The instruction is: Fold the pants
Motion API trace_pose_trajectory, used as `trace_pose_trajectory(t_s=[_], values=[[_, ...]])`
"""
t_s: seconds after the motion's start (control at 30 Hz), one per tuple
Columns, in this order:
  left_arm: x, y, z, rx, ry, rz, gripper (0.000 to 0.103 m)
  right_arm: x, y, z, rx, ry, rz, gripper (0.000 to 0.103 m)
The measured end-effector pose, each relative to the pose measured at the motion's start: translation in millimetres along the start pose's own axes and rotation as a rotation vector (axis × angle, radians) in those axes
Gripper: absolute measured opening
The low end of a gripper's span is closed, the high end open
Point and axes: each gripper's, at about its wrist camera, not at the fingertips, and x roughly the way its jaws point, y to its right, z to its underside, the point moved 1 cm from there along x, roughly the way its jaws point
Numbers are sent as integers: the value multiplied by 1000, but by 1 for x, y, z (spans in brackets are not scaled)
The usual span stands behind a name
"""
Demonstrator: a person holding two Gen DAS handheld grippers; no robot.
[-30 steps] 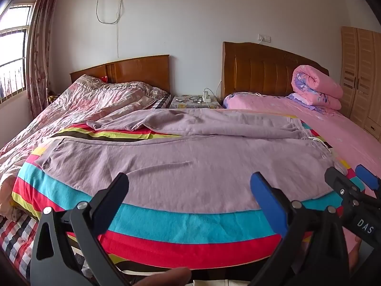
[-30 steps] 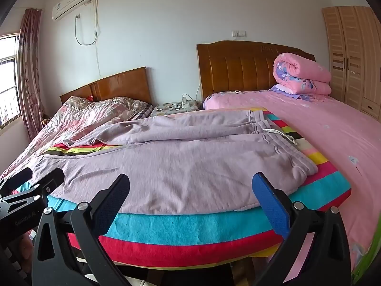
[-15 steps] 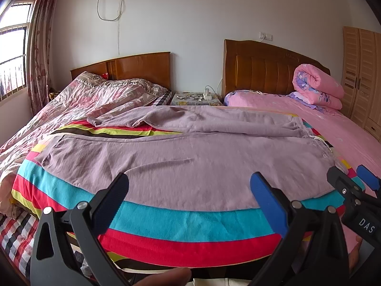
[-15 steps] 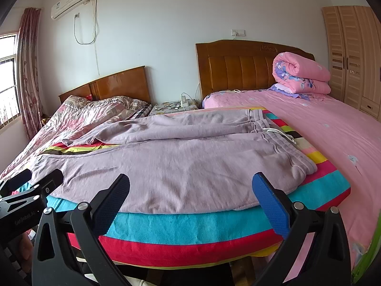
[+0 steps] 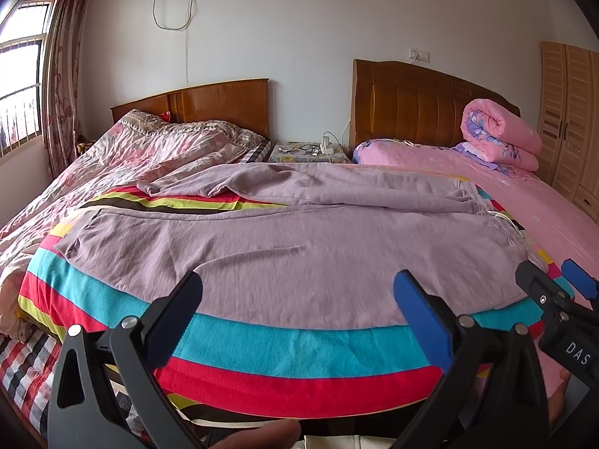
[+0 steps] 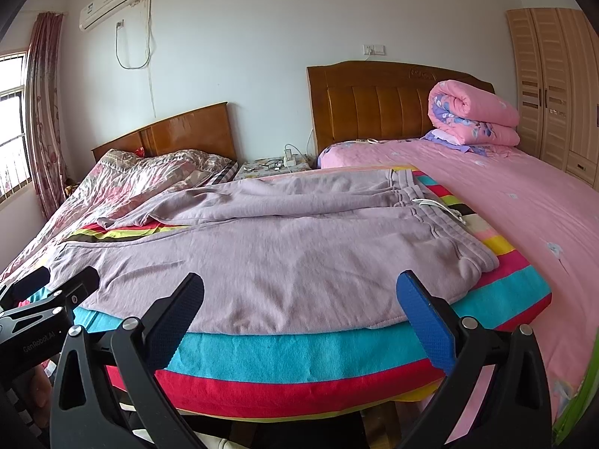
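Lilac pants (image 5: pixel 292 258) lie spread flat across the striped blanket (image 5: pixel 284 344), legs apart, waistband to the right.

Soft, even daylight enters through the barred window with its floral curtain (image 5: pixel 26 86), far left of the jaws. Shadows are faint. Both views are sharp, with strong fisheye bending and dark vignetted corners.

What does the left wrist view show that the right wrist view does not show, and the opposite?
Only the left wrist view shows the whole window with its bars, and the right gripper from the side. Only the right wrist view shows the complete air conditioner, the pants' waistband clearly, and the left gripper from the side. Both show the lilac pants spread on the striped blanket, two headboards, and the rolled pink quilt.
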Motion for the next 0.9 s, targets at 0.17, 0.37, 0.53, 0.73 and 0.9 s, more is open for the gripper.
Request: trace_pose_trajectory(t_s=[0.17,0.37,0.53,0.73,0.9], values=[[0,0,1,0,-4,-1,102,0,0,0,1,-1,1,99],[1,0,2,-1,-6,-1,102,0,1,0,1,-3,0,99],[1,-1,2,-2,-7,-1,102,3,2,5,4,-6,0,99],[2,-1,3,-3,-12,-2,102,3,2,5,4,-7,1,99],[2,-1,3,-3,-12,-2,102,3,3,5,5,-10,0,99]])
